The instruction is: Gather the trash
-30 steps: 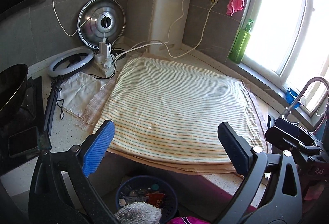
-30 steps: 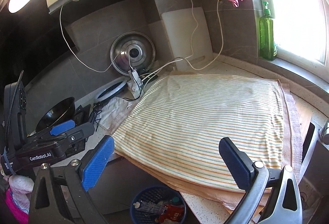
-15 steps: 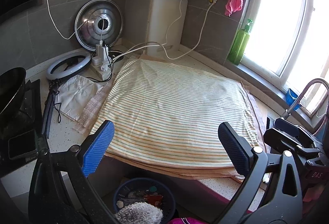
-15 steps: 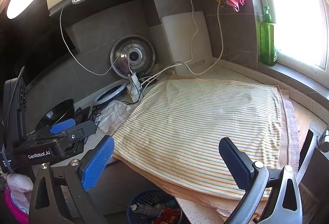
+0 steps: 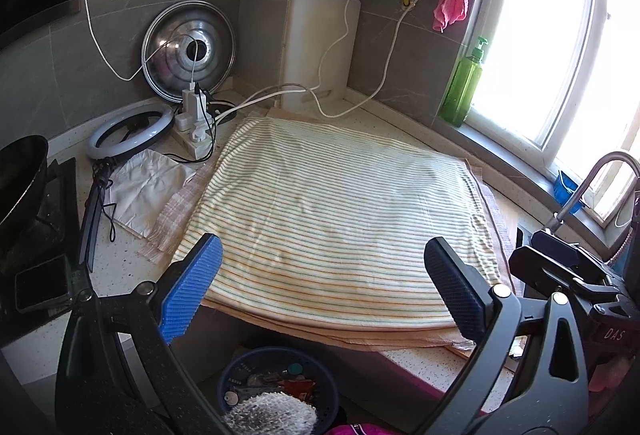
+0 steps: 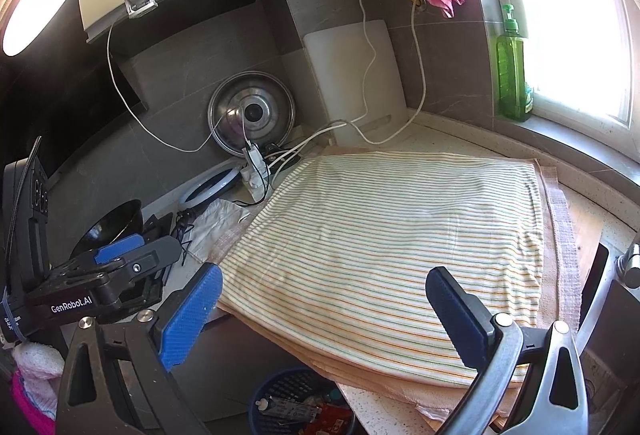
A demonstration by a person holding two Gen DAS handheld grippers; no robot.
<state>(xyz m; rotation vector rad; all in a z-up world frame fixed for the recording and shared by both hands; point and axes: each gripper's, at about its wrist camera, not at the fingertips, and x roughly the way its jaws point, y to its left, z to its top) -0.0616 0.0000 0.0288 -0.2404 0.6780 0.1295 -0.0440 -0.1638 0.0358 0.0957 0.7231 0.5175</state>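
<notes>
A blue trash basket (image 5: 248, 367) with wrappers and small trash inside stands on the floor below the counter edge; it also shows in the right wrist view (image 6: 280, 385). My left gripper (image 5: 324, 287) is open and empty, held above the front edge of a striped cloth (image 5: 340, 219). My right gripper (image 6: 324, 311) is open and empty, over the same cloth (image 6: 400, 235). The left gripper's body shows in the right wrist view at the left. No loose trash shows on the cloth.
A steel lid (image 5: 188, 47), white cutting board (image 5: 320, 43), power strip with cables (image 5: 196, 123), ring light (image 5: 130, 129) and crumpled white cloth (image 5: 144, 187) sit at the back left. A green soap bottle (image 5: 464, 83) stands by the window. A tap (image 5: 600, 171) is at the right.
Both grippers have risen and drawn back a little from the counter; the cloth and basket look slightly farther. Both stay open and empty.
</notes>
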